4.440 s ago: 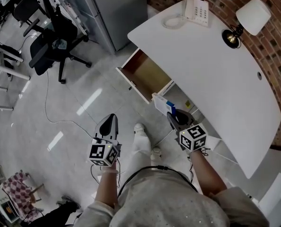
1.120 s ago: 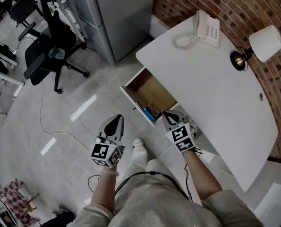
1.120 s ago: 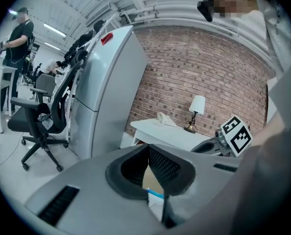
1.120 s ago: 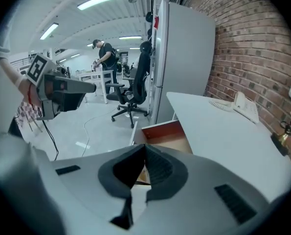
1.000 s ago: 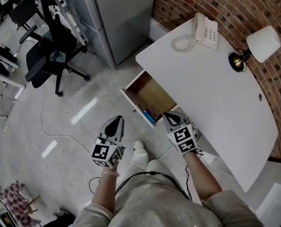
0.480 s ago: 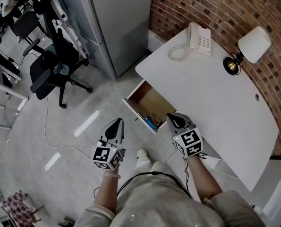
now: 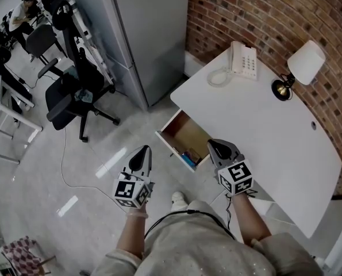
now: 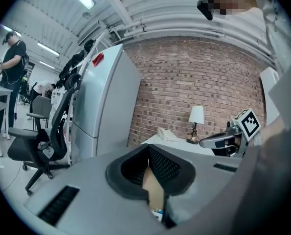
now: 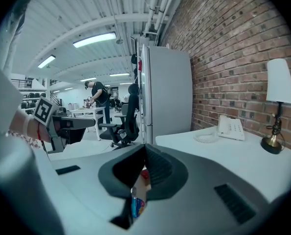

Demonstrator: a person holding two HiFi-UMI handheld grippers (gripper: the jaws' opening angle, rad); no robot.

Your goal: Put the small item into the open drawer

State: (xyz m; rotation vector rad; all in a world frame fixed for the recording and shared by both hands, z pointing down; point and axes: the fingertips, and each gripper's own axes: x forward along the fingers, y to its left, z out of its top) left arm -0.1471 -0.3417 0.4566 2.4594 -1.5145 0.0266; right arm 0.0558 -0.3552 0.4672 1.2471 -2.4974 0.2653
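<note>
While both claws hang over the floor on the person's side of the open drawer [image 7: 185,135], the small item [image 7: 188,157], a blue packet, lies inside that drawer, in the corner nearest the person. The drawer stands pulled out from beneath the edge of the white tabletop [image 7: 262,125], its wooden bottom otherwise bare. The left claw [image 7: 141,153] is well to the left of the drawer and apart from it. In the left gripper view its black pads [image 8: 160,165] meet at the tips, clenched on nothing. The right claw [image 7: 213,144] is just beside the drawer's near end, on its right. In the right gripper view its tips are likewise pressed together and empty, and part of the item [image 9: 136,207] shows through the slot below them. Beyond the drawer, on the tabletop, stand a white telephone [image 7: 243,60] and a lamp [image 7: 300,68] with a white shade. A grey cabinet [image 7: 142,33] rises beyond the drawer's far end, beside a brick wall [image 7: 262,10]. A black office chair [image 7: 73,96] stands well to the drawer's left.
</note>
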